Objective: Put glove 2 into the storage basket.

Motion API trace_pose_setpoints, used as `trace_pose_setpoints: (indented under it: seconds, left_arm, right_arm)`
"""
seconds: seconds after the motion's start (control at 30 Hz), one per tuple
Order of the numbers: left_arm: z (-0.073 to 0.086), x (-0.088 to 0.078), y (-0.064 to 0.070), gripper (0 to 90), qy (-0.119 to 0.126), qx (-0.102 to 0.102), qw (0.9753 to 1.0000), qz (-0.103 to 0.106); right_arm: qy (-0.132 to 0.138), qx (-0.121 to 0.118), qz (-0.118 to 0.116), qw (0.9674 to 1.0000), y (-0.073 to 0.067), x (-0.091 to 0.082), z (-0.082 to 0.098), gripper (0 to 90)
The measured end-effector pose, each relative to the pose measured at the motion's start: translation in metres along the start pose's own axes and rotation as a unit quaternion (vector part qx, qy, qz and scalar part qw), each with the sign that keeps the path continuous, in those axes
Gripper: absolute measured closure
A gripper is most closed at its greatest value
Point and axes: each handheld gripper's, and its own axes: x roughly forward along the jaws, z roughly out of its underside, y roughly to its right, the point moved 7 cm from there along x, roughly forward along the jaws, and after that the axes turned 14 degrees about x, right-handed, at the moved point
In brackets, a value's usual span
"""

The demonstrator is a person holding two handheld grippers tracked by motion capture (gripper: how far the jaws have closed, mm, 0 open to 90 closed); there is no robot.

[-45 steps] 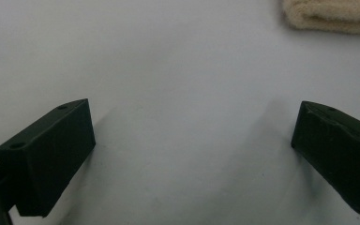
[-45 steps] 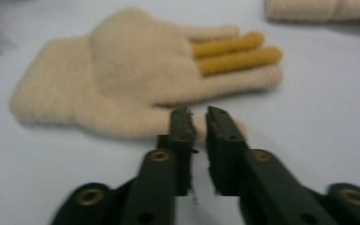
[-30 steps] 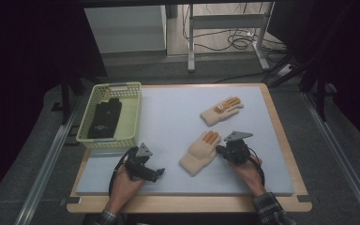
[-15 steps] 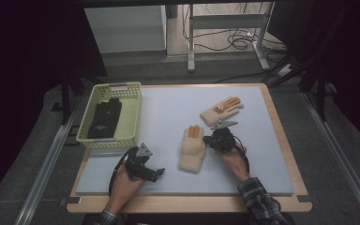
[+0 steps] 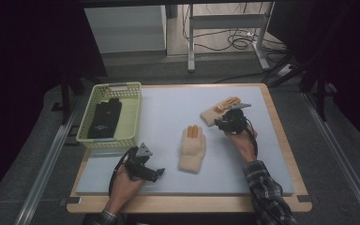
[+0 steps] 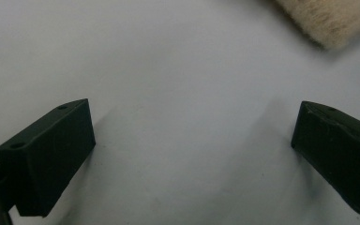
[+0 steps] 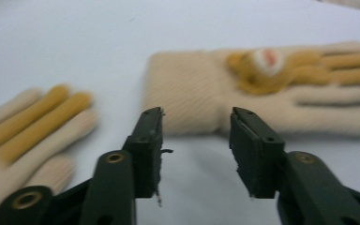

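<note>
A cream glove with orange-yellow fingers (image 5: 192,149) lies flat mid-table, fingers pointing away; those fingers show at left (image 7: 33,123). A second cream glove with a fuzzy orange patch (image 5: 219,109) lies farther right. My right gripper (image 5: 218,123) hovers just short of its cuff (image 7: 183,101). The right gripper (image 7: 195,115) has just been opening its jaws, and nothing is between them. My left gripper (image 5: 156,174) rests near the front edge, left of the near glove. Here the left gripper (image 6: 192,108) stands wide open over bare mat, the glove's cuff (image 6: 328,18) beyond it.
A pale yellow-green basket (image 5: 130,111) holding dark gloves (image 5: 104,118) stands at the table's left. The white mat (image 5: 168,110) covers most of the wooden table (image 5: 281,136). Cables and a metal stand lie on the floor beyond.
The right gripper turned the near glove straight, let go of it and moved away toward the far glove, its jaws now apart. The left hand has not moved.
</note>
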Motion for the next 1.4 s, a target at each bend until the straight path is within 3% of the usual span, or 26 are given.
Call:
trace_pose_setpoints:
  seconds: [0.23, 0.5, 0.7, 0.77, 0.87, 0.97, 1.07, 1.4]
  left_arm:
    - [0.0, 0.0, 0.0, 0.0, -0.001, 0.001, 1.0, 0.001]
    - [0.0, 0.0, 0.0, 0.0, -0.001, 0.001, 1.0, 0.001]
    - [0.0, 0.0, 0.0, 0.0, -0.001, 0.001, 1.0, 0.001]
    - [0.0, 0.0, 0.0, 0.0, -0.001, 0.001, 1.0, 0.001]
    - [0.0, 0.0, 0.0, 0.0, -0.001, 0.001, 1.0, 0.001]
    - [0.0, 0.0, 0.0, 0.0, -0.001, 0.001, 1.0, 0.001]
    - [0.0, 0.0, 0.0, 0.0, -0.001, 0.001, 1.0, 0.001]
    - [0.0, 0.0, 0.0, 0.0, -0.001, 0.001, 1.0, 0.001]
  right_arm:
    - [0.014, 0.004, 0.03, 0.9994, 0.016, 0.022, -0.024, 42.3]
    - [0.019, -0.007, 0.056, 0.9982, 0.026, 0.045, -0.037, 35.4]
    - [0.004, -0.015, 0.072, 0.9973, 0.032, 0.061, -0.036, 36.1]
    - [0.0, -0.02, 0.085, 0.9962, 0.035, 0.063, -0.033, 43.2]
    - [0.002, -0.018, 0.087, 0.996, 0.033, 0.061, -0.032, 56.9]
    - [-0.003, -0.029, 0.092, 0.9953, 0.031, 0.056, -0.033, 61.9]
    - [-0.001, -0.031, 0.086, 0.9958, 0.029, 0.047, -0.034, 62.9]
    - [0.025, -0.043, 0.034, 0.9982, 0.02, 0.0, -0.039, 63.1]
